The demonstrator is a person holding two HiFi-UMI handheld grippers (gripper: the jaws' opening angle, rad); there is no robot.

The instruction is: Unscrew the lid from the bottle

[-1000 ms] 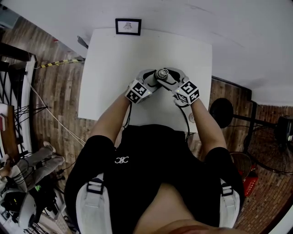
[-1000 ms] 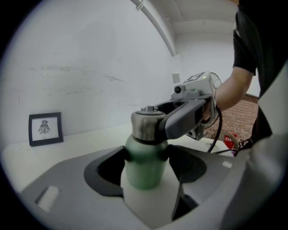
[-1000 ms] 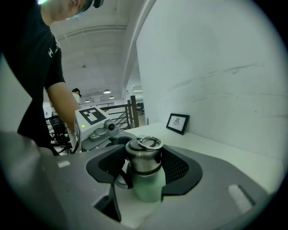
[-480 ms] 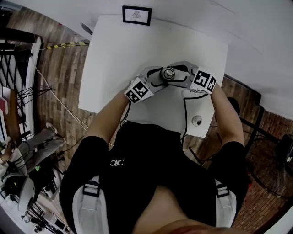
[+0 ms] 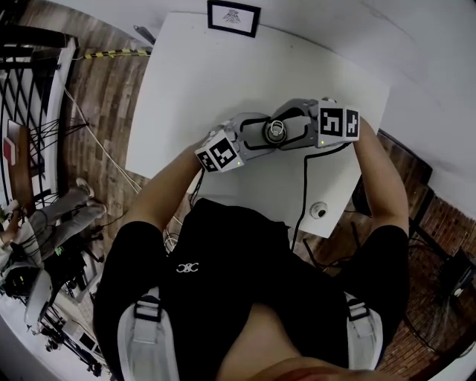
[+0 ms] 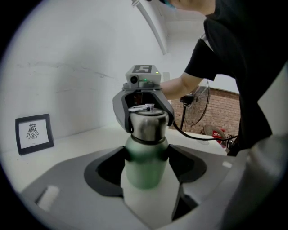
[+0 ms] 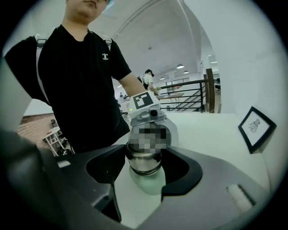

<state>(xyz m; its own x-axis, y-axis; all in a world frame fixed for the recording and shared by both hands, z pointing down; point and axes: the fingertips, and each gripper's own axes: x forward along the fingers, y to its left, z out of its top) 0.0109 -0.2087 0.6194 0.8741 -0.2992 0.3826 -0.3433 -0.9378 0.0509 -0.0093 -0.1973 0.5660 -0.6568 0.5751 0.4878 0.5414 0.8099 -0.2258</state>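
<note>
A green bottle (image 6: 144,168) with a steel lid (image 6: 146,122) stands on the white table (image 5: 193,89). My left gripper (image 6: 145,155) comes in from the left and is shut on the green body, with a jaw pressed to each side. My right gripper (image 7: 145,164) comes in from the right and is shut on the lid (image 7: 143,162), with the green body (image 7: 150,184) showing below its jaws. In the head view the two grippers meet around the lid (image 5: 275,132) in the middle of the table. The left marker cube (image 5: 219,152) and the right marker cube (image 5: 338,121) flank it.
A framed picture (image 5: 233,17) stands at the table's far edge. A small round object (image 5: 318,210) lies near the front right edge, and a black cable (image 5: 303,186) runs from the right gripper across the table. Wooden floor, a railing and a fan surround the table.
My right gripper has swung and rolled around the lid, and its cube has gone from the near right to the far right. The left gripper has kept its hold in place.
</note>
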